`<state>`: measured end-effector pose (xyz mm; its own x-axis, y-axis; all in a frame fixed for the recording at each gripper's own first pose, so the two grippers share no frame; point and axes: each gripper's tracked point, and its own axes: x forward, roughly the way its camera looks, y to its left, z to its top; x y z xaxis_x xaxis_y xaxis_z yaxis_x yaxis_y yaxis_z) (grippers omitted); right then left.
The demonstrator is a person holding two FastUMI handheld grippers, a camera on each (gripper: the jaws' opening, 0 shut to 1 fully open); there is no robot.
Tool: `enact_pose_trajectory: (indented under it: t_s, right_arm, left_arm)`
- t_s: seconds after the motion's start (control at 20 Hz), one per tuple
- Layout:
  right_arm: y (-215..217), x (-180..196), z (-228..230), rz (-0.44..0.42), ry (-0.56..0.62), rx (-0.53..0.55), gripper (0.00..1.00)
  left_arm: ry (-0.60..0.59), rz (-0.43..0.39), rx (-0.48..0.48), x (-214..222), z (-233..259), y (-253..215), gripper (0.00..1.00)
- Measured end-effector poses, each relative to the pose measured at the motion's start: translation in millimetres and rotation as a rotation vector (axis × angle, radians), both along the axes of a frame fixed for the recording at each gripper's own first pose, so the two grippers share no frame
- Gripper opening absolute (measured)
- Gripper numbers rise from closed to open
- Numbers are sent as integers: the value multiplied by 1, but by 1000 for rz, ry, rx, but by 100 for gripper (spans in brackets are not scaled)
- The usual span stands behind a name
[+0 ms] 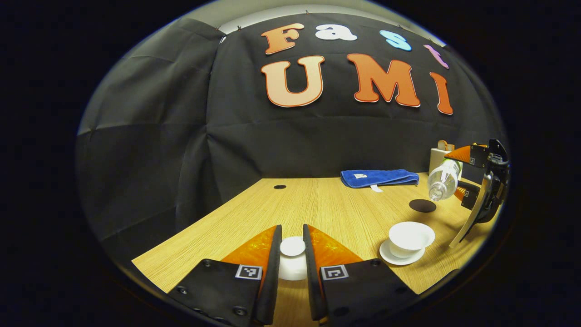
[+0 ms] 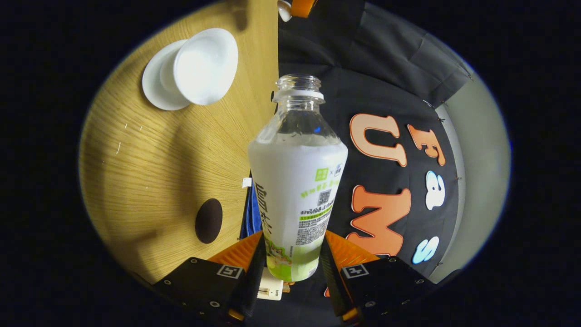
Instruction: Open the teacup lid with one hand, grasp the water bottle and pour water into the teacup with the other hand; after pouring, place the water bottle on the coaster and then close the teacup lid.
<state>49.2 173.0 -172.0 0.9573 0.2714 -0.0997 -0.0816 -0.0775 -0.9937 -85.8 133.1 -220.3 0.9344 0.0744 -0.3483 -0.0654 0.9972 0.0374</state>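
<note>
left gripper (image 1: 291, 254) clamped on teacup lid (image 1: 292, 246); right gripper (image 2: 290, 265) gripped tilted water bottle (image 2: 297, 181); teacup (image 1: 410, 237), coaster (image 1: 422, 205) near desk's (image 1: 317, 204) right edge.

A recording booth: black cloth wall (image 1: 181, 136) hung behind a bare wooden table (image 1: 317, 204).
</note>
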Motion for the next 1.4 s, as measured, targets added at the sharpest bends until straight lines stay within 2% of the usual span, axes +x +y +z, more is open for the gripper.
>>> enact_pose_trajectory:
  t_s: [0.1,0.15,0.5,0.85,1.4]
  right_arm:
    - [2,1,2,13,-17,-22,62]
    - [2,3,4,21,-24,-31,65]
    - [2,7,12,48,-76,-84,65]
    - [8,19,55,103,-178,-144,65]
    - [23,20,62,185,-245,-251,65]
  left_arm:
    - [-1,2,-2,-1,0,1,33]
    - [-1,5,-1,0,-1,1,33]
    - [2,14,1,-2,-1,6,33]
    - [4,10,-6,-2,1,4,33]
    - [-11,-1,-6,-1,7,3,33]
